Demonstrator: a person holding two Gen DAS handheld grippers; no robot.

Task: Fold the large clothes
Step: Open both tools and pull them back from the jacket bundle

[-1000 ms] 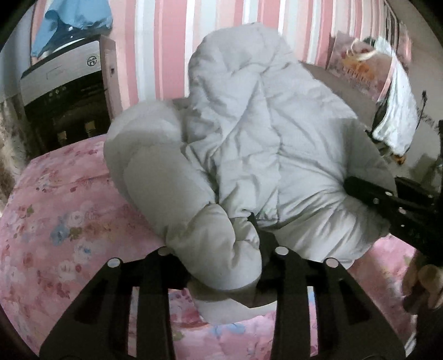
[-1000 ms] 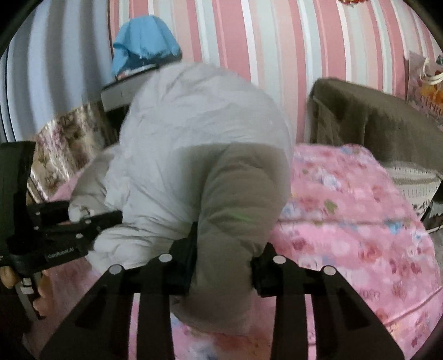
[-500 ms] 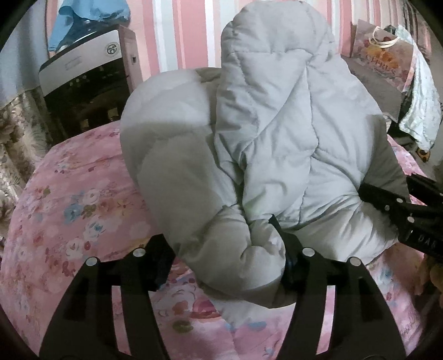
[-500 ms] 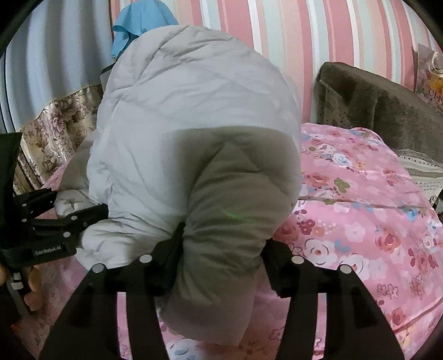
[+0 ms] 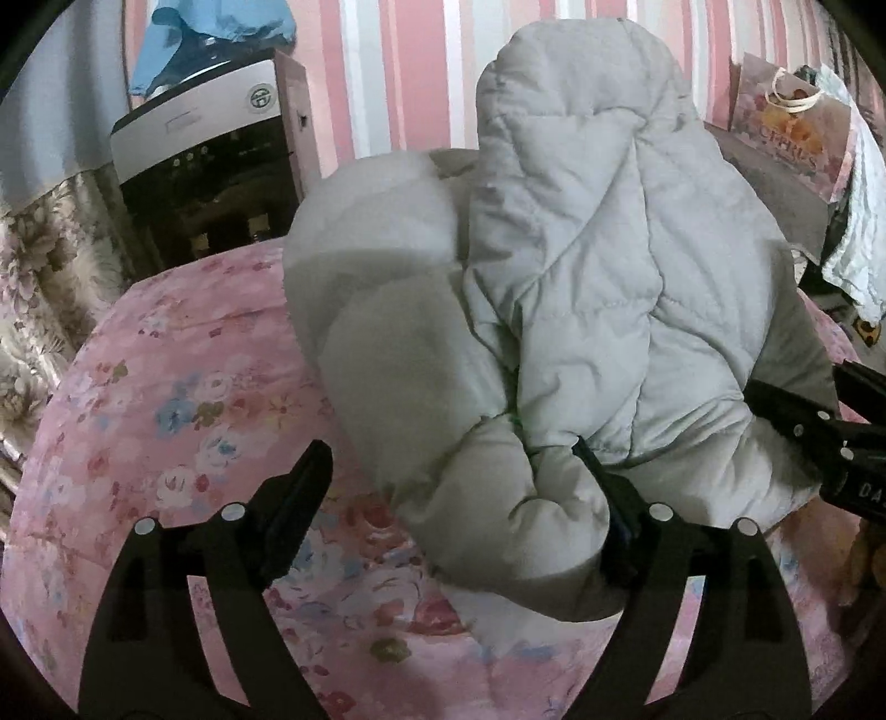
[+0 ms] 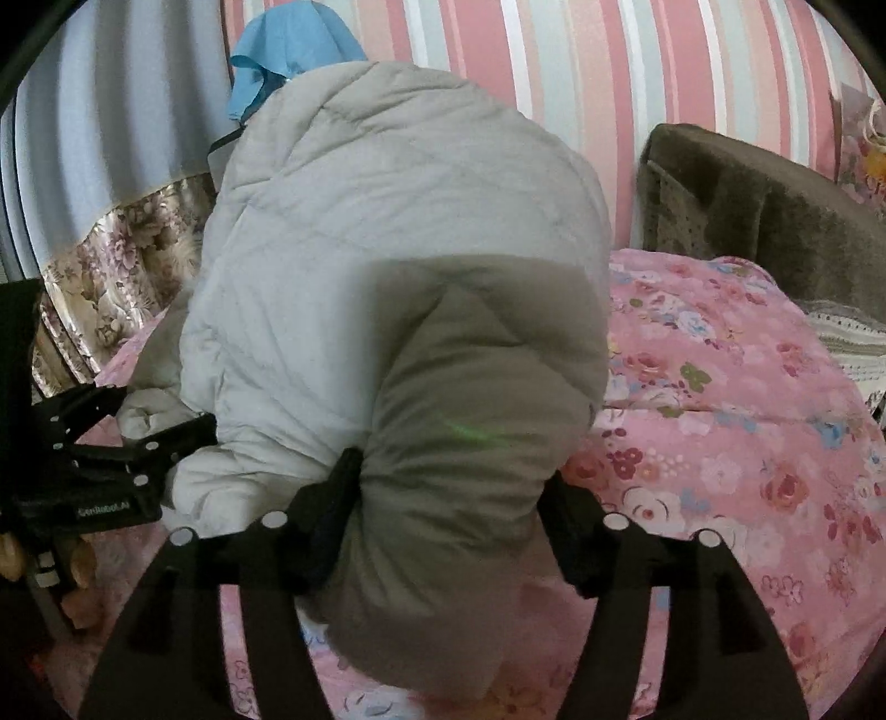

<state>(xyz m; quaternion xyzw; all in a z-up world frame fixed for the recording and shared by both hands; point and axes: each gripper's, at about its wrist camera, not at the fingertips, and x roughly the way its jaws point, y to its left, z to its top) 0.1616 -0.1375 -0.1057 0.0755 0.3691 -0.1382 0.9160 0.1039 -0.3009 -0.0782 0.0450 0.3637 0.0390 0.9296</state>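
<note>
A puffy light grey padded jacket [image 5: 581, 310] is heaped on a pink floral bedspread [image 5: 183, 399]. My left gripper [image 5: 448, 471] is open; a rolled grey fold lies against its right finger, and the left finger stands apart over the bedspread. My right gripper [image 6: 448, 476] is shut on a thick bundle of the jacket [image 6: 387, 266] and holds it up. The right gripper also shows at the right edge of the left wrist view [image 5: 803, 426], and the left gripper shows at the left of the right wrist view [image 6: 127, 432].
A water dispenser [image 5: 205, 166] under a blue cloth [image 5: 210, 27] stands behind the bed at the striped wall. A brown sofa back [image 6: 747, 210] and a gift bag [image 5: 786, 122] are at the far right. A floral curtain [image 6: 127, 260] hangs at the left.
My left gripper has opened and let go of the jacket fold it held. Both grippers have drawn back a little, and the jacket heap stands taller in view.
</note>
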